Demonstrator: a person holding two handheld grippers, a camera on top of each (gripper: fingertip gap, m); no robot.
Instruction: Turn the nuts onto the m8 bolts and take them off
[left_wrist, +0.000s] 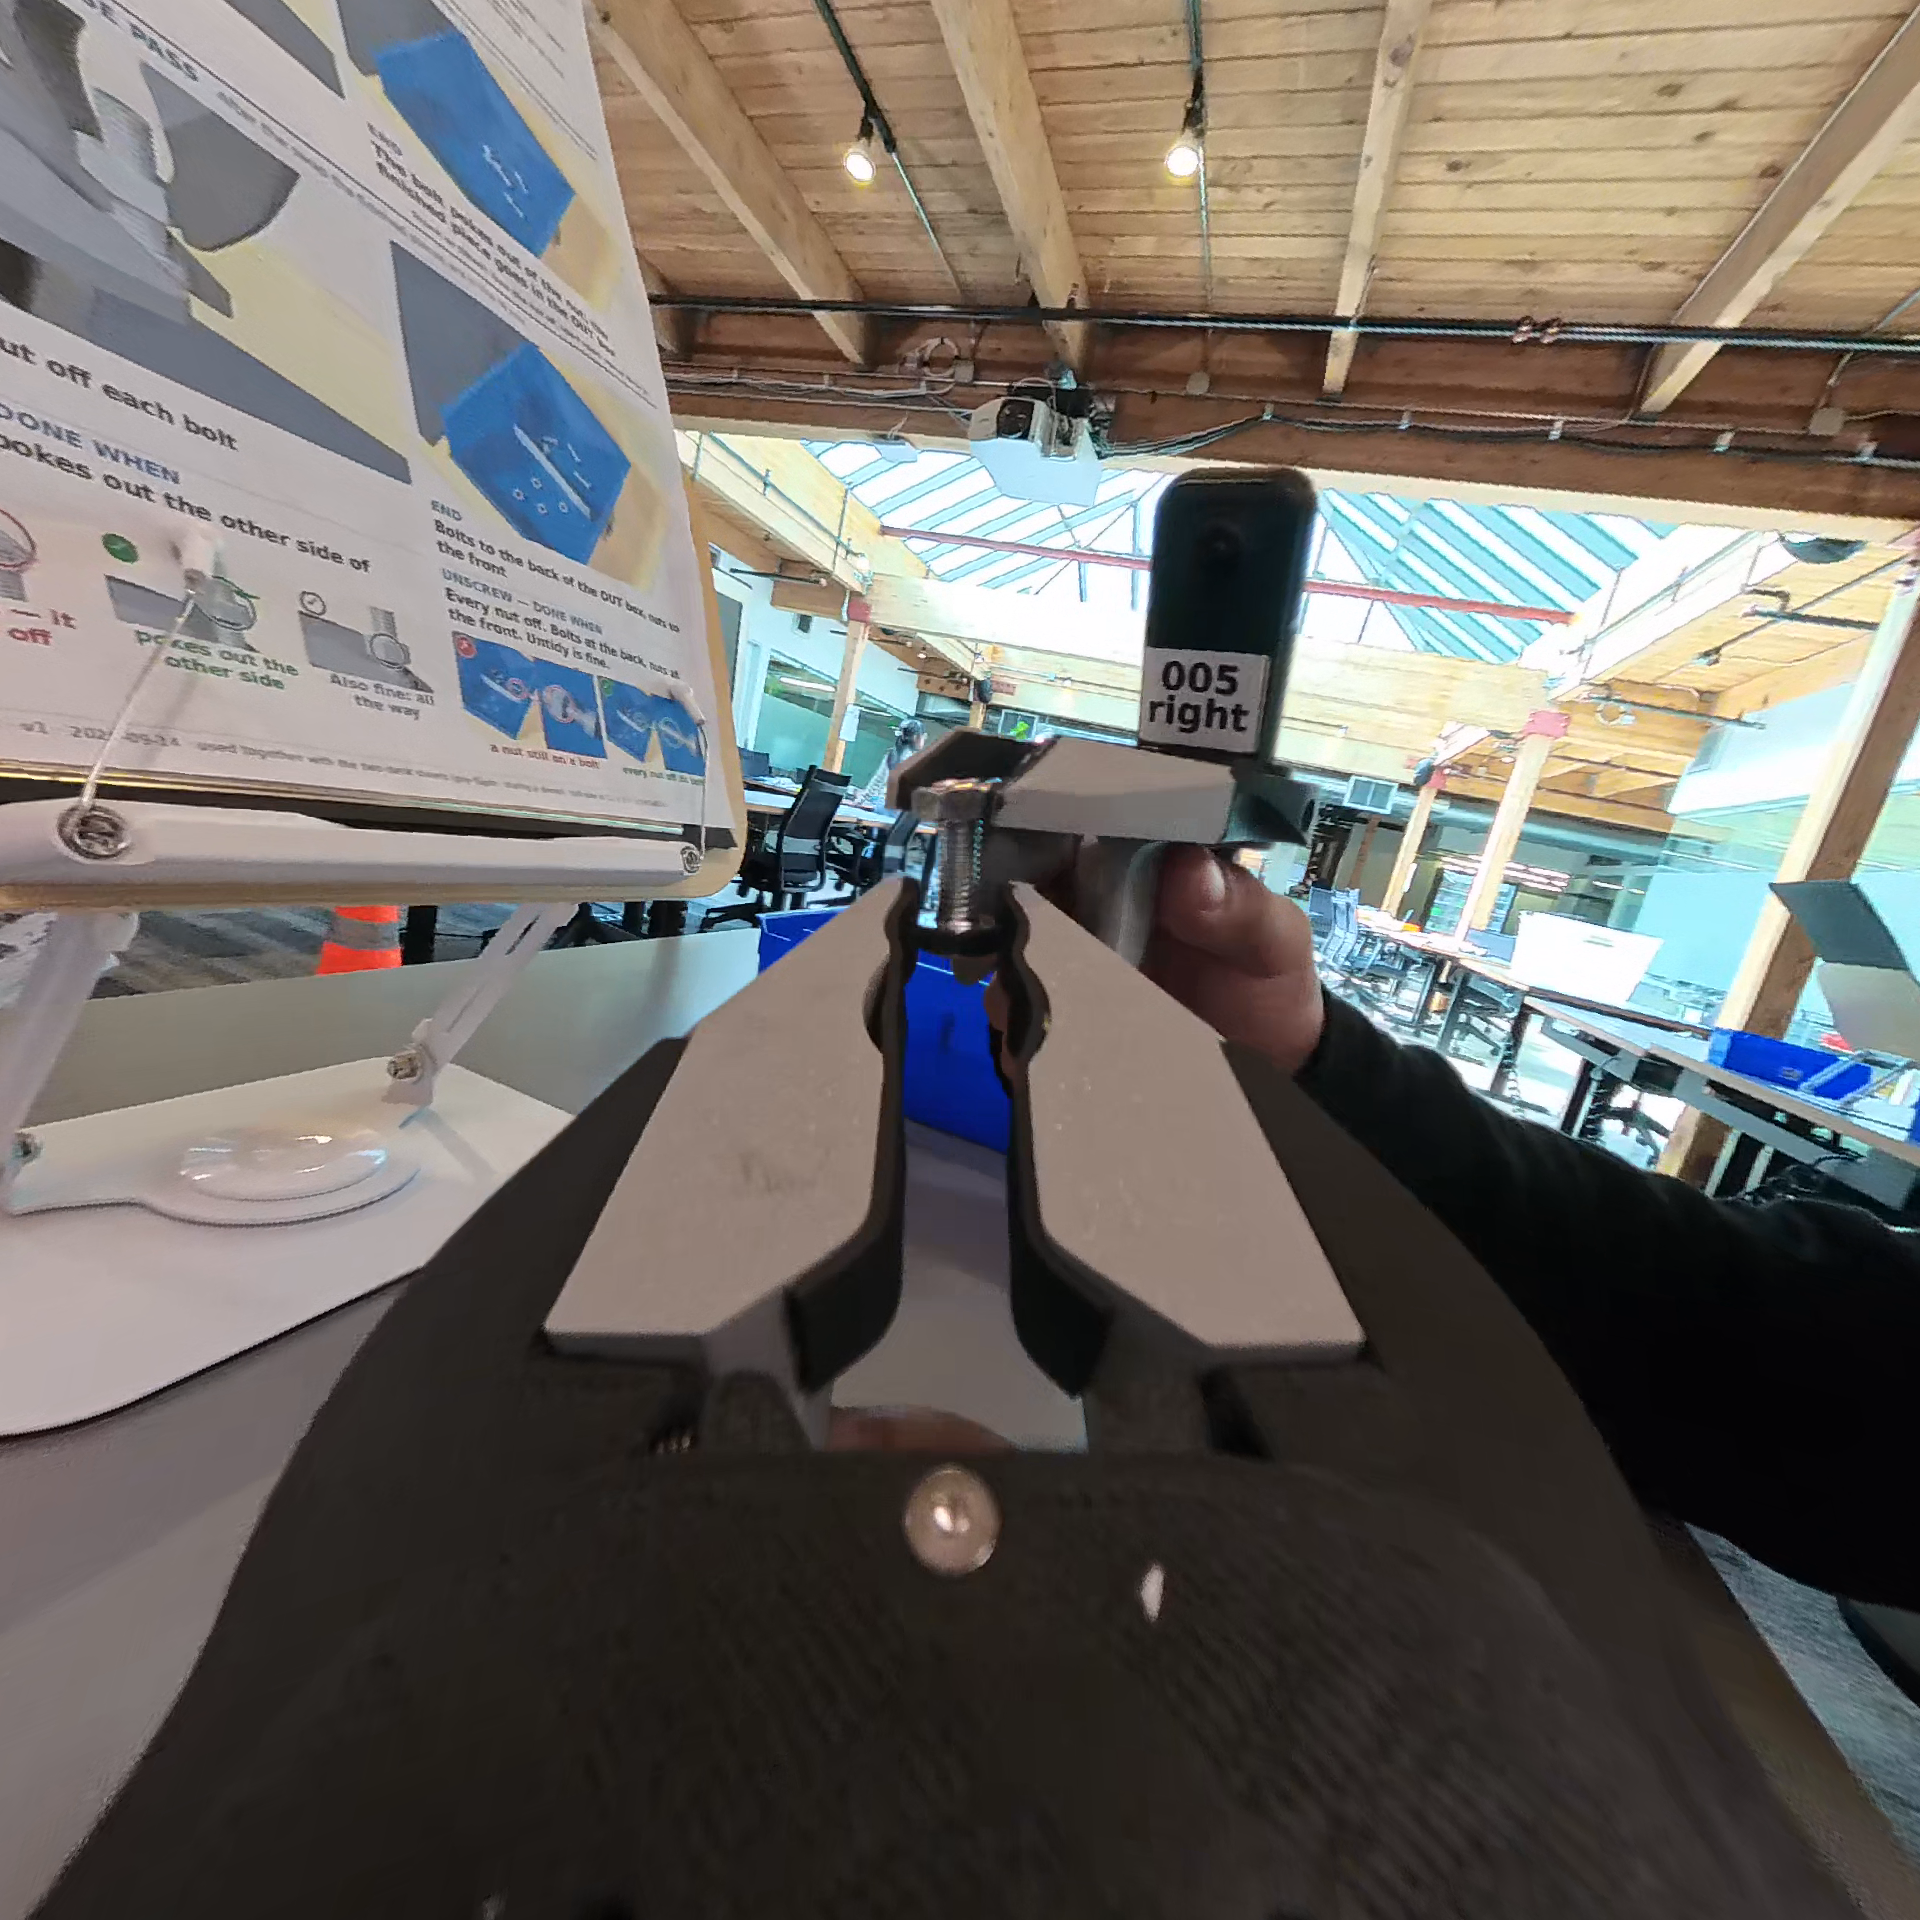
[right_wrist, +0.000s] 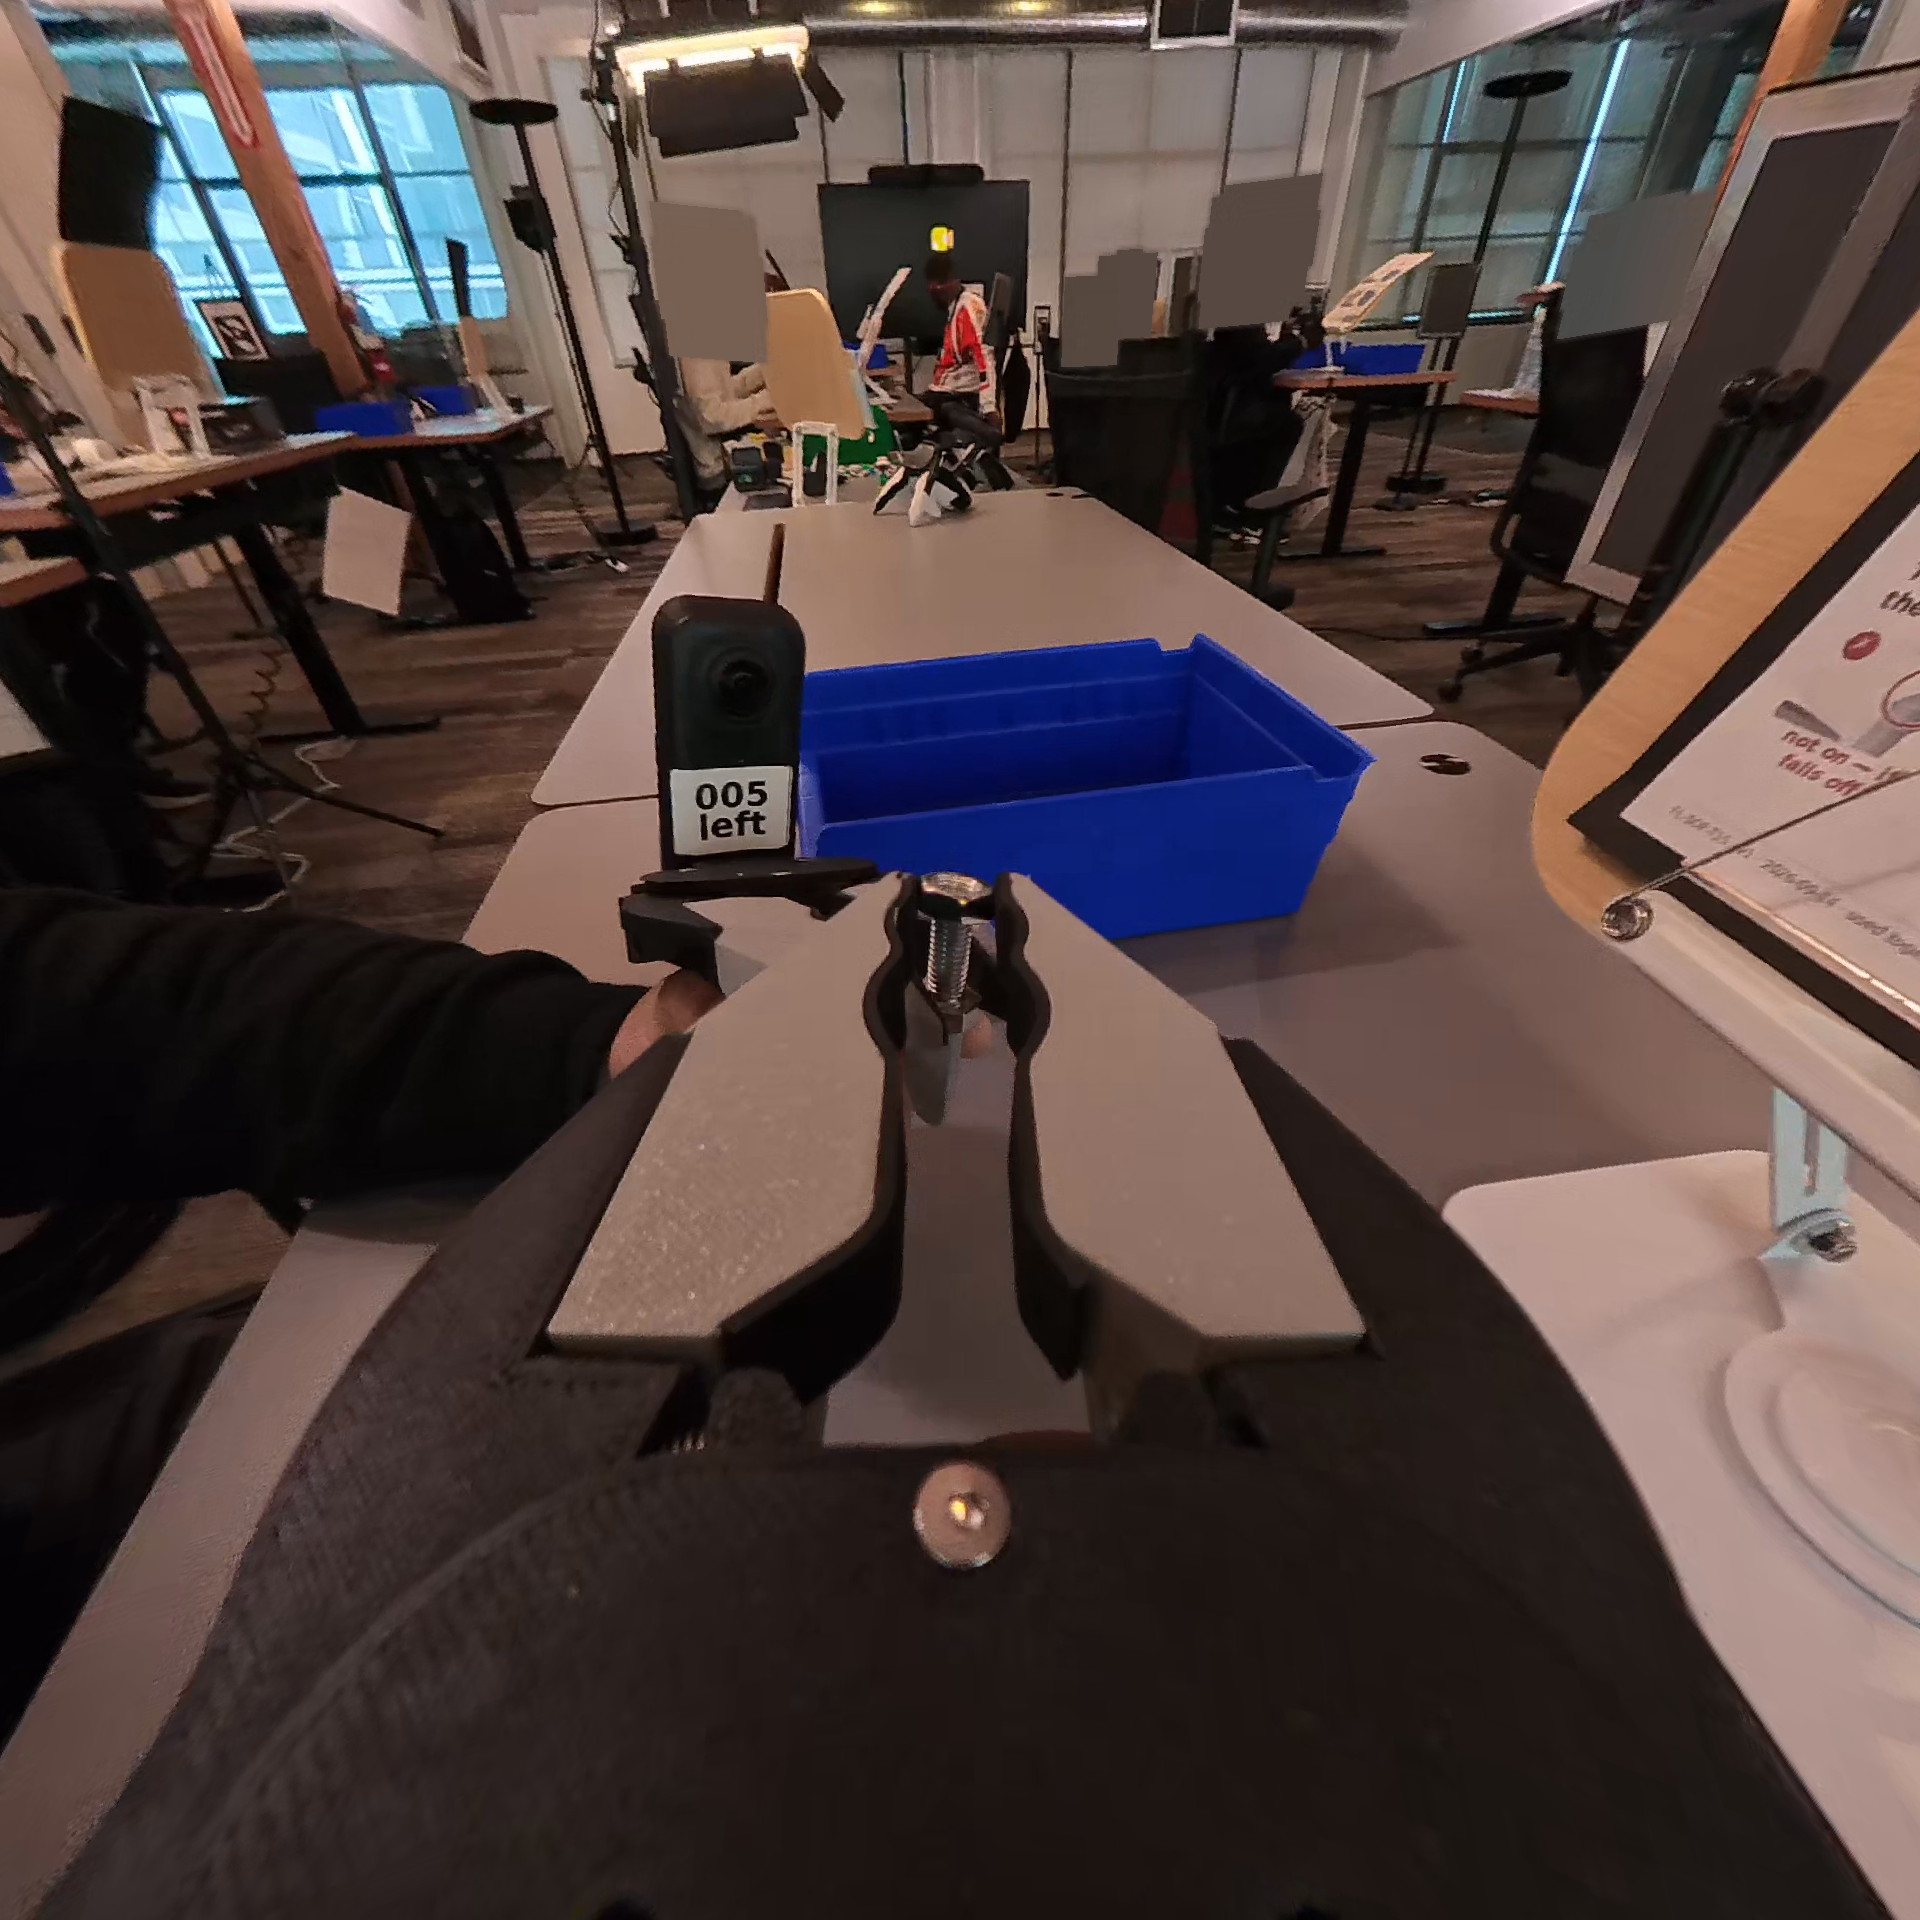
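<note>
Both grippers meet mid-air, tips crossing at a right angle. Right gripper clamps the bolt by its head end; left gripper pinches the nut at the bolt's lower end. Blue bin sits just beyond the tips. Person's dark-sleeved hand grips right handle from below.

My left gripper points forward and a little up, its grey fingers drawn close, pinching the bolt low on its shaft — at the nut. My right gripper meets it from the opposite side, fingers equally narrow, clamped at the bolt's head. Both are held aloft, tips nearly touching. Dark sleeves cover both forearms — a hand wraps each handle.
</note>
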